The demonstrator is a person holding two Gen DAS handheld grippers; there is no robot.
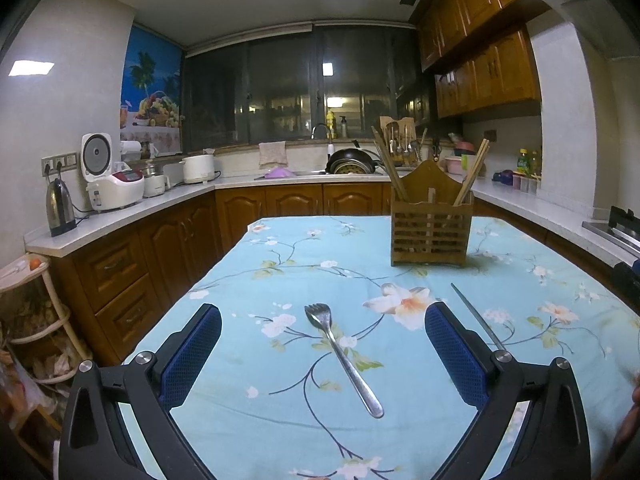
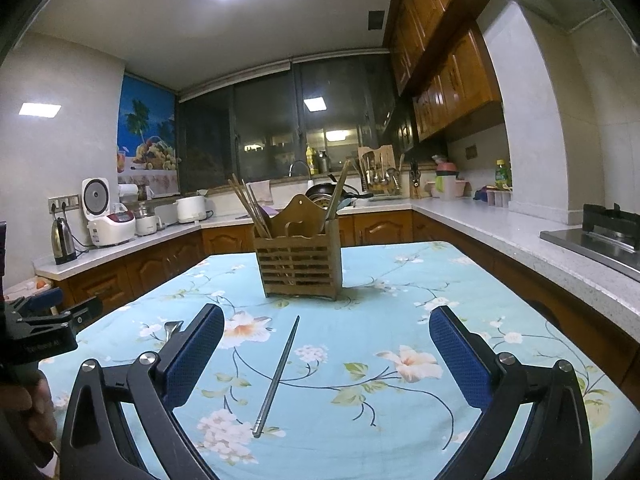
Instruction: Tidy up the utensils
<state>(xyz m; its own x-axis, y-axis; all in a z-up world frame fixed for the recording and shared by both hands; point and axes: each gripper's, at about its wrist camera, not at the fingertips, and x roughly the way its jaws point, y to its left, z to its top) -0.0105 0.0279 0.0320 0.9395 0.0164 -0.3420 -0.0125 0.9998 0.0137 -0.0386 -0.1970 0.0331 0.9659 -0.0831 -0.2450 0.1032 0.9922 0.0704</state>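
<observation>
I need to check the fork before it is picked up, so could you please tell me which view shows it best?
The left wrist view: the fork lies whole on the tablecloth. The right wrist view shows only its tines.

Metal fork (image 1: 343,360) lies flat on the floral tablecloth (image 1: 280,280), tines toward 11 o'clock, handle toward 5. Thin metal chopstick (image 2: 277,376) lies flat too, tip at 1 o'clock, blunt end at 7, apart from the fork. Slatted wooden utensil holder (image 2: 299,266) stands upright at 12 o'clock, wooden chopsticks (image 2: 250,208) leaning out of both sides.
</observation>
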